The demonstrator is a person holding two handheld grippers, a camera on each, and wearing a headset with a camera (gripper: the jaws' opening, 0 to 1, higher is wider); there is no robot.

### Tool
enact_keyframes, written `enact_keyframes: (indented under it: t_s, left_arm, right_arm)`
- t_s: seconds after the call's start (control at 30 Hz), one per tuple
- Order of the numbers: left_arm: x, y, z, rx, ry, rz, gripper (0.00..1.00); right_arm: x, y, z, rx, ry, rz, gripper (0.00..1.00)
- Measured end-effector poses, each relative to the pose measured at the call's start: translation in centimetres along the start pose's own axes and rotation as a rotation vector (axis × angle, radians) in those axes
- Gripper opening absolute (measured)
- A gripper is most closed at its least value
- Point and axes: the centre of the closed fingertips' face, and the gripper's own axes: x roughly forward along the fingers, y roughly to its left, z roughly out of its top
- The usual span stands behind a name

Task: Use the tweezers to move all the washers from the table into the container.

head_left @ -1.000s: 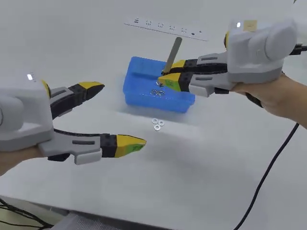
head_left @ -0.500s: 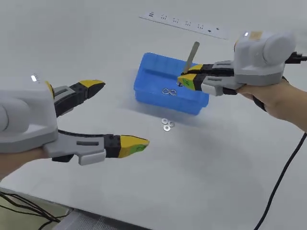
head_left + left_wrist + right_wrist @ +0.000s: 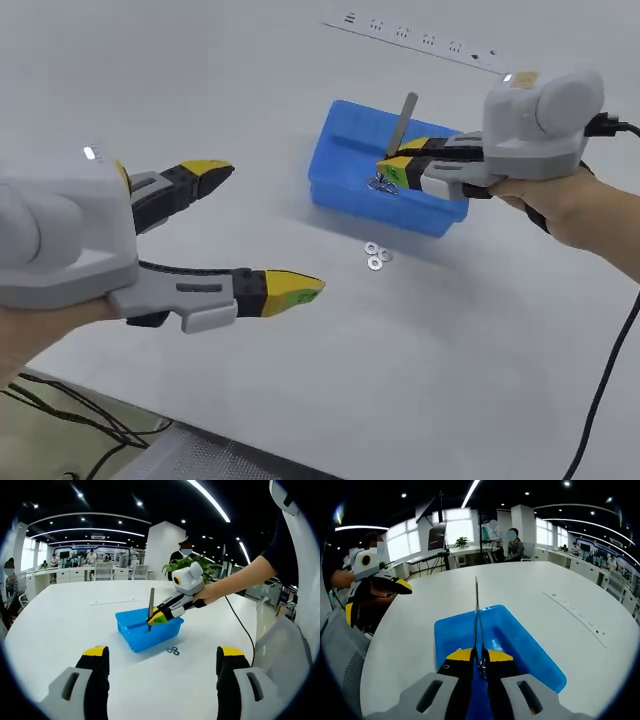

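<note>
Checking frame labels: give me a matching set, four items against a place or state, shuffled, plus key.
1. left gripper
2. right gripper
3. loose silver metal washers
4. long white power strip

A. shut on the thin metal tweezers
B. lying beyond the container
C. open, holding nothing
D. on the white table, just in front of the blue plastic container

Pairs: 1-C, 2-A, 3-D, 4-B.

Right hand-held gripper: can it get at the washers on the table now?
Likely yes: the washers lie on open table beside the blue container, uncovered, and the right hand-held gripper holds the tweezers just above that container.
</note>
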Motion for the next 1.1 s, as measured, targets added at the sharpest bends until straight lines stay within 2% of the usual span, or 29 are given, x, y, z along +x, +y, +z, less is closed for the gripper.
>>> enact_keyframes:
  t_s: [0.3, 0.47, 0.57, 0.67, 0.77, 0.93, 1.0, 1.1]
  left_arm:
    - [0.0, -0.1, 0.0, 0.003, 0.0, -0.004, 0.94]
    - [0.2, -0.6, 0.1, 0.023, 0.01, -0.022, 0.93]
    - [0.3, -0.8, 0.3, 0.021, 0.006, -0.029, 0.93]
    - [0.8, -0.8, 1.3, 0.03, -0.009, -0.036, 0.9]
    - [1.4, 0.0, 2.3, 0.064, -0.021, -0.03, 0.83]
    - [3.5, 0.7, 4.6, 0.031, -0.046, -0.046, 0.76]
    - [4.9, 1.4, 6.3, -0.009, -0.082, -0.05, 0.72]
    - [6.1, 1.5, 8.2, -0.006, -0.123, -0.076, 0.66]
  right_arm:
    - [-0.3, -0.2, -0.1, -0.002, 0.006, -0.01, 0.1]
    - [-1.0, -0.3, 0.7, -0.018, -0.012, -0.025, 0.08]
    - [-1.3, 0.1, 1.3, -0.031, -0.025, -0.016, 0.08]
    - [-1.4, 0.9, 1.8, -0.064, -0.021, 0.0, 0.08]
    - [-1.9, 1.7, 2.4, -0.119, -0.016, 0.007, 0.08]
    - [-2.7, 2.6, 3.1, -0.165, -0.019, 0.019, 0.08]
    - [-2.9, 2.8, 3.2, -0.174, -0.018, 0.02, 0.08]
    - [-2.9, 3.1, 3.1, -0.182, -0.013, 0.026, 0.08]
